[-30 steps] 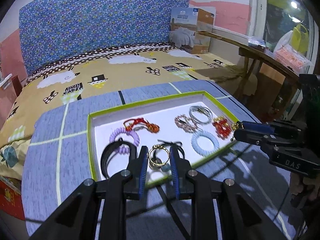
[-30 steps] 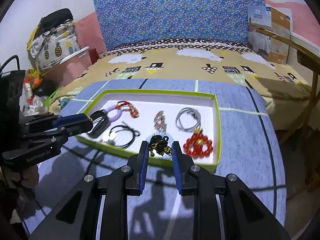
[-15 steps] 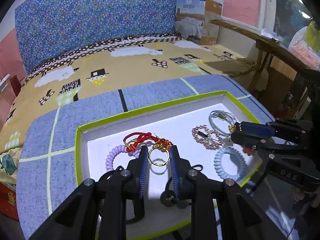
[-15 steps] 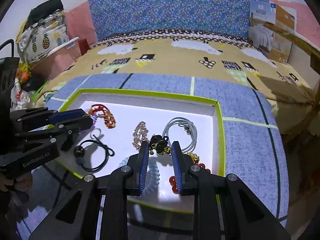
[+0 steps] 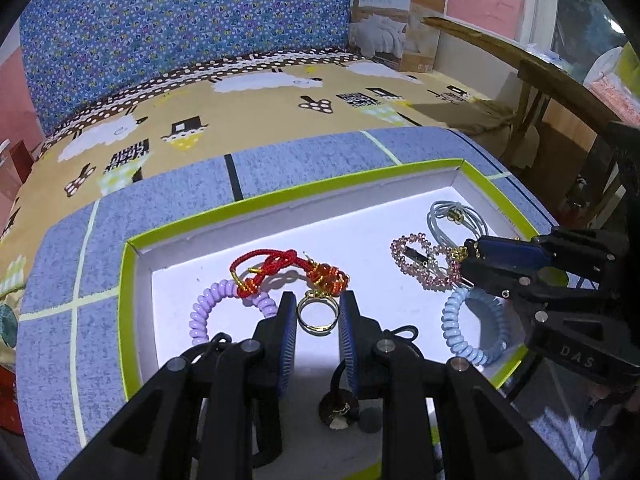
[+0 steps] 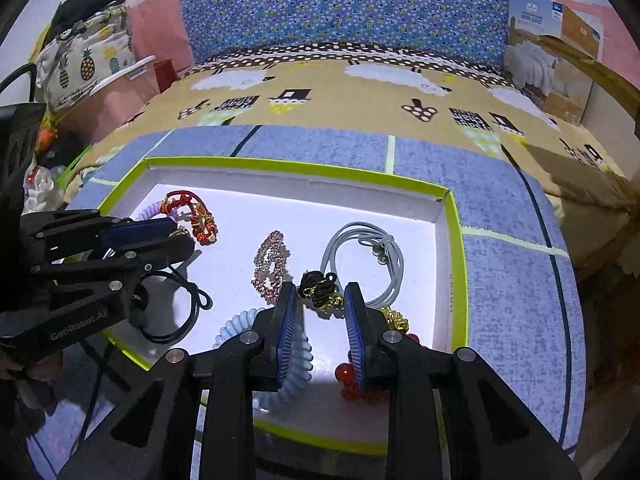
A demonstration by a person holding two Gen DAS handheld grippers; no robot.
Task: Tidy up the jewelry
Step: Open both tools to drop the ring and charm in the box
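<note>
A white tray with a green rim [image 5: 132, 280] [image 6: 456, 248] lies on the blue mat. My left gripper [image 5: 318, 312] is shut on a gold ring [image 5: 318, 316], held over the tray near a red cord bracelet [image 5: 280, 270] and a purple coil tie [image 5: 208, 312]. My right gripper [image 6: 320, 300] is shut on a black and gold cord piece [image 6: 320, 290], held over the tray beside a grey cord [image 6: 368, 256] and a pink bead clip [image 6: 270, 264]. The right gripper also shows in the left wrist view [image 5: 468, 256].
The tray also holds a light blue coil tie [image 5: 472, 328], a black hair tie [image 6: 176, 304] and red beads [image 6: 352, 380]. The mat lies on a sheep-pattern bedspread [image 5: 260, 96]. A wooden frame [image 5: 540, 76] stands at the right, a boxed quilt [image 5: 396, 24] at the back.
Both grippers have moved forward from the tray's near rim to over its inside, each still holding its piece.
</note>
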